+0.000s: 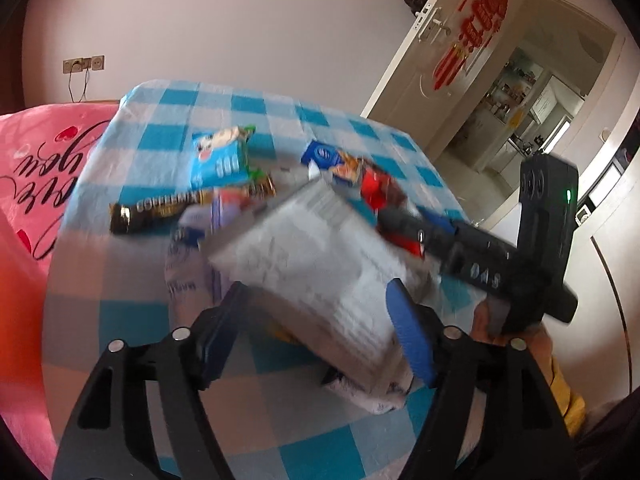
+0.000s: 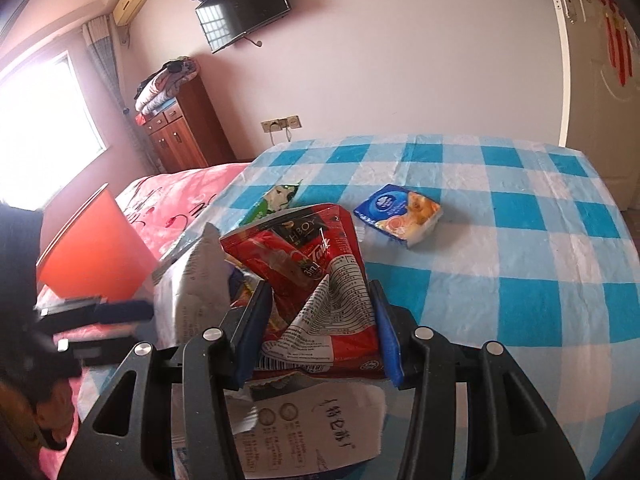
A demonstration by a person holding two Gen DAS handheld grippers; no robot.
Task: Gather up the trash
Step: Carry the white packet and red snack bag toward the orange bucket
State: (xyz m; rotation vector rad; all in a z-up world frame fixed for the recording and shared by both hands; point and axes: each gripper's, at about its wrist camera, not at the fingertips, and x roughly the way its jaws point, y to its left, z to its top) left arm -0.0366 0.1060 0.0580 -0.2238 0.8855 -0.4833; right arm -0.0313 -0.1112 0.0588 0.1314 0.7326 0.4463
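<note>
In the left wrist view my left gripper (image 1: 316, 304) is shut on a silver-grey printed wrapper (image 1: 316, 264), held above the blue checked tablecloth (image 1: 132, 320). Behind it lie a black-gold bar wrapper (image 1: 192, 204), a light blue snack packet (image 1: 220, 156) and a blue-orange packet (image 1: 332, 160). In the right wrist view my right gripper (image 2: 320, 300) is shut on a red coffee pouch (image 2: 316, 276). A white printed bag (image 2: 308, 428) lies under it. The left gripper (image 2: 120, 312) shows at the left with the grey wrapper (image 2: 200, 280). The right gripper (image 1: 400, 216) also shows in the left wrist view.
An orange bin (image 2: 96, 252) stands left of the table beside a pink bed (image 2: 168, 196). A blue-orange packet (image 2: 400, 216) and a green wrapper (image 2: 276, 200) lie on the cloth (image 2: 520, 280). An open door (image 1: 452, 52) is at the far right.
</note>
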